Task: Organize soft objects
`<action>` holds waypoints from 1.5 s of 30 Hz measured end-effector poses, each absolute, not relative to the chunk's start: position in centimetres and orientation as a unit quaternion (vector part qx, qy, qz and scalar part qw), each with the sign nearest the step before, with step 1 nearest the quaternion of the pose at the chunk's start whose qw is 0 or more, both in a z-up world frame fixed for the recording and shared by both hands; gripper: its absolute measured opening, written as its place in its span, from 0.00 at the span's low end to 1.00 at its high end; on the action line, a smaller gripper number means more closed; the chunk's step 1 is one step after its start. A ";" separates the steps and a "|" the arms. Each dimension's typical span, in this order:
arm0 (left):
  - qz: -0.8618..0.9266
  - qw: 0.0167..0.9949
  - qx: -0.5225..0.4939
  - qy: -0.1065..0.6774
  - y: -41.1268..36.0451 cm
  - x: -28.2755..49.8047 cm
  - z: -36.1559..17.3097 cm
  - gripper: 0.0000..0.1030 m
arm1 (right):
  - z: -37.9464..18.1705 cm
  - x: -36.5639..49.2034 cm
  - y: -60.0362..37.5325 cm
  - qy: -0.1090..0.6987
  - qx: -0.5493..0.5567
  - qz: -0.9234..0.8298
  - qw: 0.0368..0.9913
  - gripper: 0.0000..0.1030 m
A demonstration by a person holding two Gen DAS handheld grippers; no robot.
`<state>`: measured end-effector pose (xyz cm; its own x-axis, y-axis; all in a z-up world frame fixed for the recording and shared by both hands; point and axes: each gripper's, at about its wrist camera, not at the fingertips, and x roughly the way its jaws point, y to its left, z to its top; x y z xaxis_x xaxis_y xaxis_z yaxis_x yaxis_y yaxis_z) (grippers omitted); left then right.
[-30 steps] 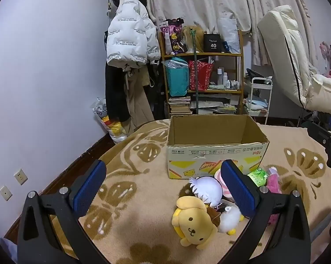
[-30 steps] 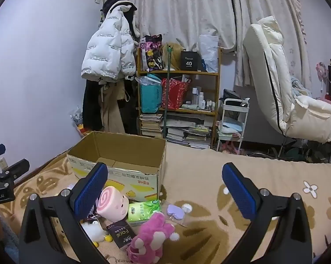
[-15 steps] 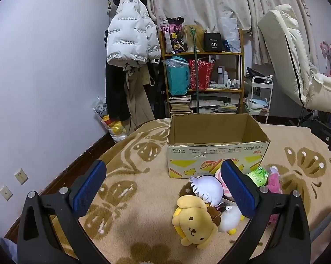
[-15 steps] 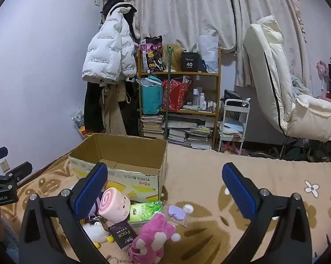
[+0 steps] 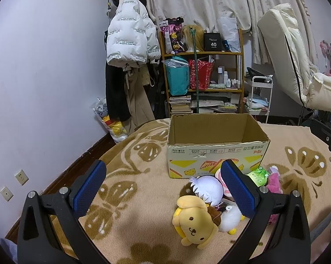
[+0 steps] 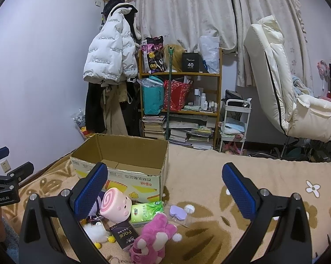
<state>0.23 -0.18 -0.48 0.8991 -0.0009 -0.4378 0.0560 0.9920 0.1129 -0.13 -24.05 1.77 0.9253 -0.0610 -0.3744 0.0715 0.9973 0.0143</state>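
Beige carpet with brown leaf and flower patterns (image 5: pixel 130 176) carries everything, in a bedroom with lilac walls and floral curtains. Just in front of an open cardboard box (image 5: pixel 216 154), a cluster of soft toys lies on this carpet: a yellow dog plush (image 5: pixel 194 222) lies nearest the left hand-held gripper (image 5: pixel 163 189), touching a round white plush with pale spiky hair (image 5: pixel 208 187) behind it and a small white fluffy duck (image 5: pixel 230 217) to its right. In the right wrist view a pink swirl-roll plush (image 6: pixel 116 205) leans close to the box front, a green tissue pack (image 6: pixel 146 211) sits beside it, a dark packet printed "Face" (image 6: pixel 124 235) lies flat below, and a pink bear plush (image 6: pixel 153 239) sprawls in front of the pack. A small lilac pouch in clear wrap (image 6: pixel 178 212) rests to the right of the tissues. The box stands upright with its flaps down, and what shows of its inside holds nothing. Both tools hover above the pile with nothing held: the left one's blue pads (image 5: pixel 88 187) stand wide apart, and the right hand-held gripper (image 6: pixel 164 191) has its jaws equally spread. Farther back stand a wooden shelf (image 6: pixel 179 74) crowded with bags, bottles and books, a white puffer jacket (image 5: pixel 128 39) hanging on the wall, a white trolley (image 6: pixel 235 123), and a cream recliner (image 6: pixel 282 88).
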 end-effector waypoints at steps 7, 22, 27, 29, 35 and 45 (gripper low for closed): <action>-0.015 0.973 0.060 0.221 -0.1 0.1 -0.3 1.00 | 1.8 -0.1 -24.0 0.191 0.015 -0.033 0.981 1.00; -0.015 0.974 0.060 0.220 -0.1 0.0 -0.4 1.00 | 1.6 -0.1 -24.1 0.191 0.017 -0.032 0.981 1.00; -0.015 0.973 0.060 0.221 -0.1 0.0 -0.4 1.00 | 1.6 -0.1 -24.1 0.191 0.017 -0.032 0.981 1.00; -0.015 0.973 0.061 0.221 -0.1 0.0 -0.4 1.00 | 1.6 -0.1 -24.1 0.191 0.018 -0.032 0.981 1.00; -0.015 0.973 0.061 0.221 -0.1 0.1 -0.4 1.00 | 1.7 -0.1 -24.1 0.191 0.018 -0.032 0.981 1.00; -0.015 0.973 0.060 0.224 0.1 0.1 -0.3 1.00 | 1.6 -0.1 -24.2 0.192 0.018 -0.031 0.981 1.00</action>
<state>0.12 0.12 -0.35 0.8992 -0.0025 -0.4374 0.0565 0.9923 0.1105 -0.05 -24.19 1.61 0.9244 -0.0542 -0.3777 0.0683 0.9974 0.0239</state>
